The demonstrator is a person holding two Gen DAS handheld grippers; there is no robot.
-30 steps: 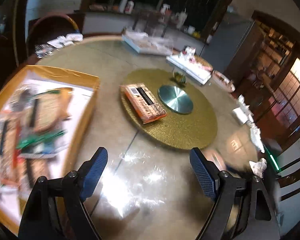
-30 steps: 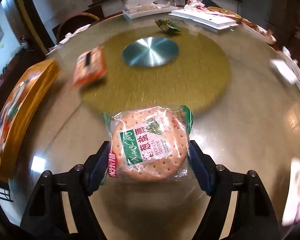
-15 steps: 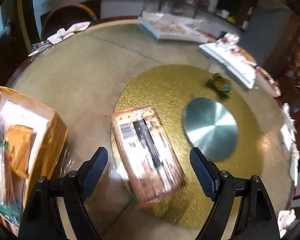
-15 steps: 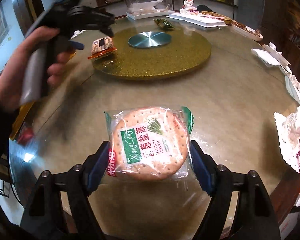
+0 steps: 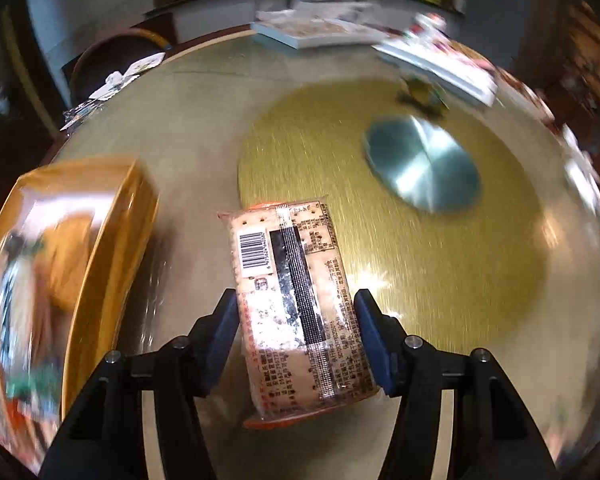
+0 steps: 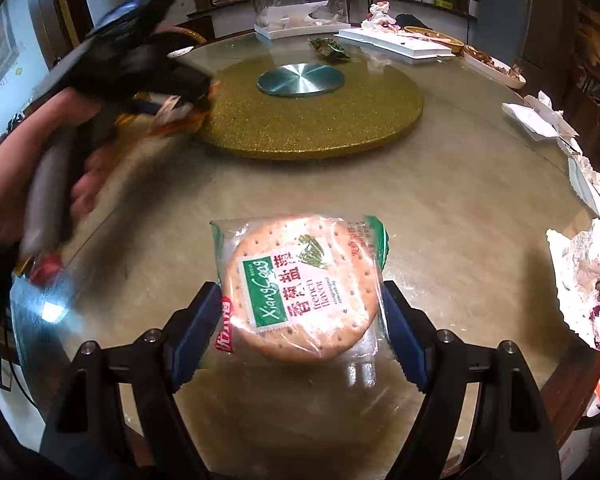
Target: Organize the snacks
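Observation:
My left gripper is shut on an orange cracker packet, barcode side up, at the near edge of the gold turntable. The packet looks lifted a little. An orange box holding several snack packs stands to the left. My right gripper is shut on a round cracker pack with a green label, held above the glass table. The left gripper and hand also show in the right wrist view, blurred, at the turntable's left edge.
A steel disc sits at the centre of the turntable, with a small green wrapper behind it. White trays and dishes line the far side. Crumpled paper lies at the right edge. A chair stands at the back left.
My left gripper moved forward over the orange packet and shut on it. The right gripper kept holding the round cracker pack and drew back a little from the turntable.

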